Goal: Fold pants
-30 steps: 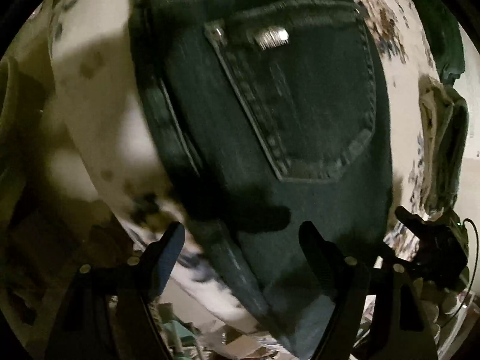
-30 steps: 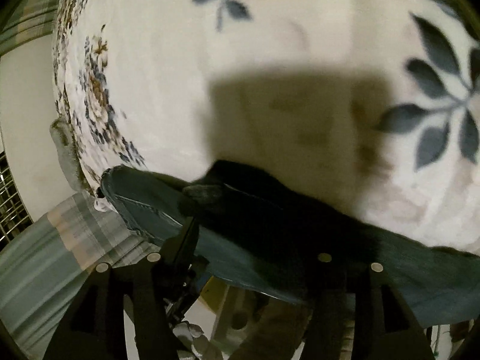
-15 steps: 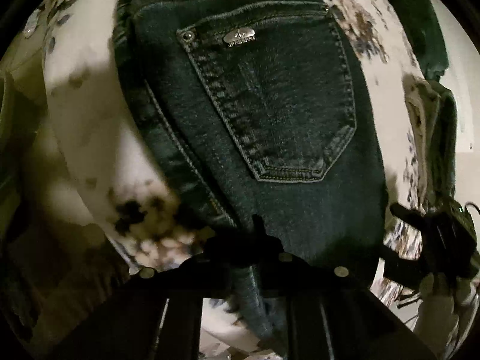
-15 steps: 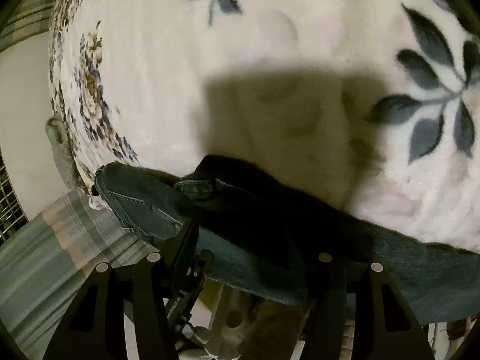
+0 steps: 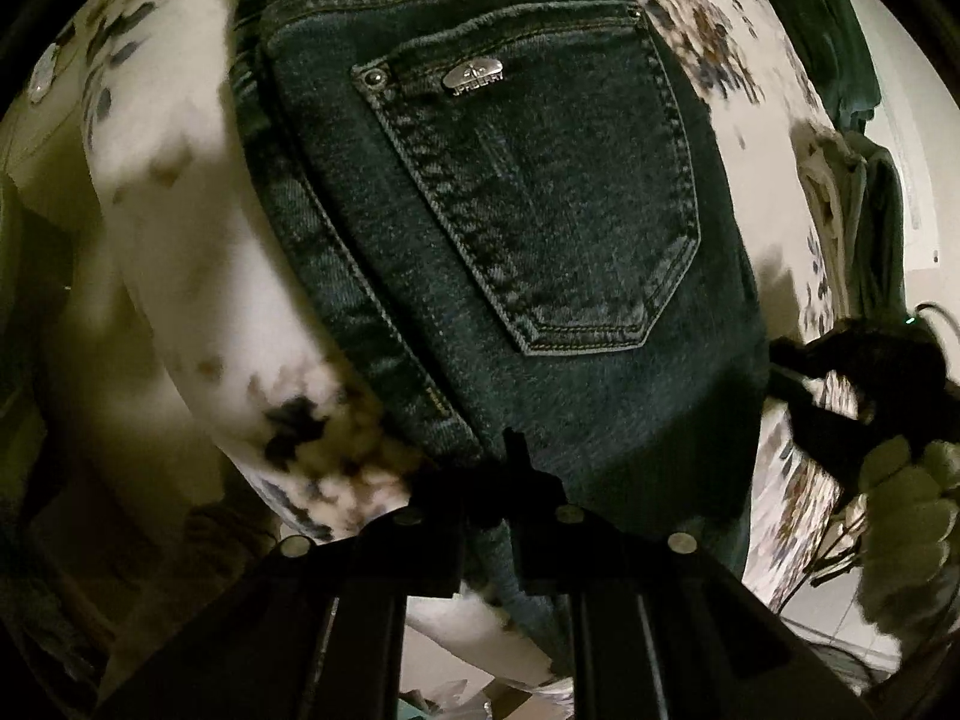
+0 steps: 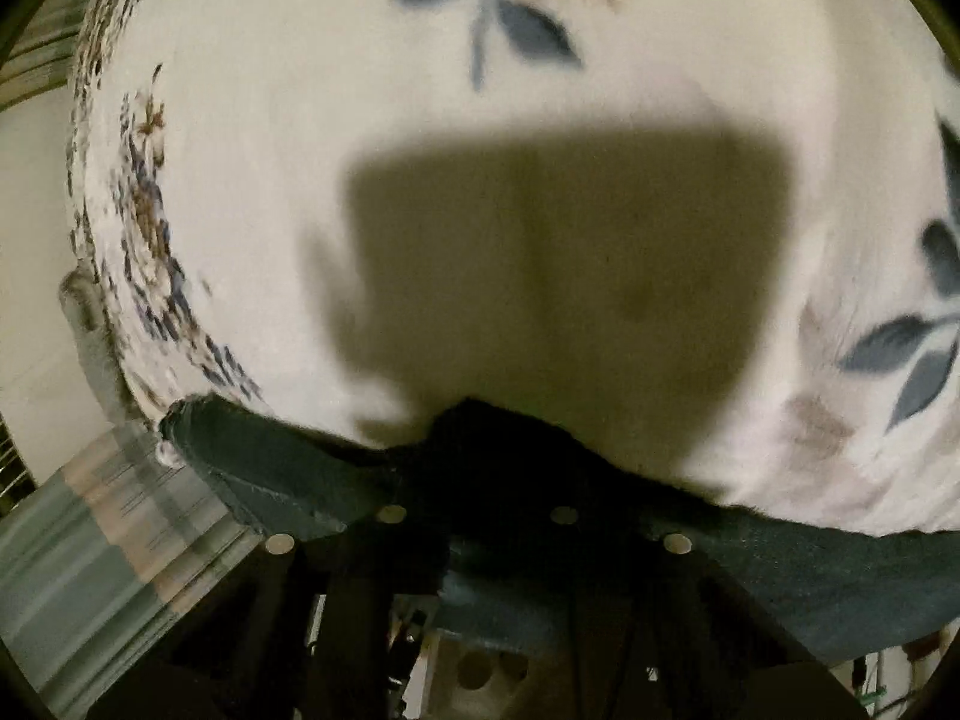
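Dark blue jeans (image 5: pixel 540 228) lie on a white floral blanket (image 5: pixel 180 228), back pocket up, waistband at the top of the left wrist view. My left gripper (image 5: pixel 507 480) is shut on the jeans just below the seat. In the right wrist view a jeans leg (image 6: pixel 270 468) runs across the bottom, its hem at the left. My right gripper (image 6: pixel 480 450) is shut on a bunched fold of that leg. The right gripper also shows in the left wrist view (image 5: pixel 840 372), held by a gloved hand.
The floral blanket (image 6: pixel 480 120) fills the area ahead of the right gripper. Other folded green and pale garments (image 5: pixel 864 210) lie at the right edge of the blanket. A striped cloth (image 6: pixel 108 540) hangs at lower left past the blanket's edge.
My left gripper went from open to shut on the jeans below the seat. My right gripper went from open to shut on the leg and moved forward, with the leg now lower in view.
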Available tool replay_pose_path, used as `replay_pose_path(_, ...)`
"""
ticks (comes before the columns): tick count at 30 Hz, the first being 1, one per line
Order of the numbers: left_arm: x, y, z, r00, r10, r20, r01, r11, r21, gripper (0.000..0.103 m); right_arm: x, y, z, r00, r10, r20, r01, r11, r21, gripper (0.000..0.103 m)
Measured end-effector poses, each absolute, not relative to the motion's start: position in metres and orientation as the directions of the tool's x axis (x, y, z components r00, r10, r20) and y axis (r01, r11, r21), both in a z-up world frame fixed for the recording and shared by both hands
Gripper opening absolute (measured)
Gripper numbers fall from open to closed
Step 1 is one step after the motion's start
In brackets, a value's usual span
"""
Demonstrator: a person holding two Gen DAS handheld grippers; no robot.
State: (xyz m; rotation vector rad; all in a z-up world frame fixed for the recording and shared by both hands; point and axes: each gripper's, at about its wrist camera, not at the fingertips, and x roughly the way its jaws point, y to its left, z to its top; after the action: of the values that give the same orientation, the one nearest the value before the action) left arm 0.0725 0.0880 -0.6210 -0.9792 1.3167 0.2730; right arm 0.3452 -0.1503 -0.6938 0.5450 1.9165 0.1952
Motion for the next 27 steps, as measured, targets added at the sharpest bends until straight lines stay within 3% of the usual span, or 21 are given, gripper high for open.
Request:
replay_pose_path(3,0.075,0.085,-0.621,0.28,-0.348,-0.894,-0.659,0.608,-0.443,0.01,0.358,-0.156,-0.668,-0.232,0.442,-0.866,0.279,0.883,0.376,0.008)
replay_pose_path(4,0.074,0.086,-0.622,0.274,-0.346,-0.897,-0.658,0.613,-0.437,0.01,0.363,-0.158,-0.665,-0.22,0.447,-0.867,0.277,0.881,0.384,0.0)
replay_pose_path(6,0.071,0.087,-0.621,0.273,-0.352,-0.895,-0.657,0.611,-0.441,0.01,0.377,-0.17,-0.655,-0.161,0.389,-0.907,0.27,0.902,0.338,0.0)
replay_pose_path(11,0.072,0.087,-0.617,0.273,-0.363,-0.891,-0.654,0.61,-0.449,0.01,0.395,-0.184,-0.658,-0.237,0.557,-0.796,0.288,0.823,0.49,0.003)
replay_pose_path(13,0.074,0.09,-0.621,0.266,-0.387,-0.883,-0.677,0.577,-0.457,0.013,0.393,-0.174,-0.66,-0.303,0.518,-0.8,0.206,0.855,0.475,0.031)
replay_pose_path(14,0.074,0.091,-0.622,0.262,-0.399,-0.879,-0.687,0.562,-0.46,0.013,0.392,-0.168,-0.662,-0.318,0.505,-0.802,0.177,0.863,0.473,0.059)
replay_pose_path(15,0.074,0.093,-0.623,0.26,-0.411,-0.874,-0.696,0.547,-0.465,0.013,0.388,-0.163,-0.664,-0.335,0.486,-0.807,0.139,0.873,0.468,0.072)
replay_pose_path(18,0.075,0.092,-0.619,0.244,-0.406,-0.881,-0.707,0.547,-0.448,0.017,0.37,-0.139,-0.681,-0.43,0.429,-0.794,0.027,0.885,0.464,0.072)
replay_pose_path(19,0.076,0.092,-0.616,0.245,-0.397,-0.885,-0.707,0.552,-0.443,0.019,0.363,-0.131,-0.684,-0.44,0.396,-0.806,-0.022,0.893,0.45,0.071)
replay_pose_path(20,0.076,0.092,-0.612,0.245,-0.382,-0.891,-0.704,0.562,-0.434,0.02,0.358,-0.127,-0.684,-0.422,0.366,-0.829,-0.06,0.901,0.429,0.049)
replay_pose_path(21,0.076,0.091,-0.609,0.249,-0.372,-0.894,-0.699,0.57,-0.432,0.021,0.356,-0.125,-0.684,-0.398,0.351,-0.847,-0.078,0.907,0.413,0.011)
replay_pose_path(26,0.078,0.096,-0.593,0.259,-0.308,-0.916,-0.683,0.612,-0.399,0.034,0.362,-0.154,-0.67,-0.261,0.435,-0.862,0.116,0.9,0.419,0.003)
replay_pose_path(27,0.079,0.099,-0.591,0.259,-0.288,-0.922,-0.683,0.621,-0.385,0.052,0.362,-0.155,-0.672,-0.264,0.45,-0.853,0.123,0.893,0.433,0.003)
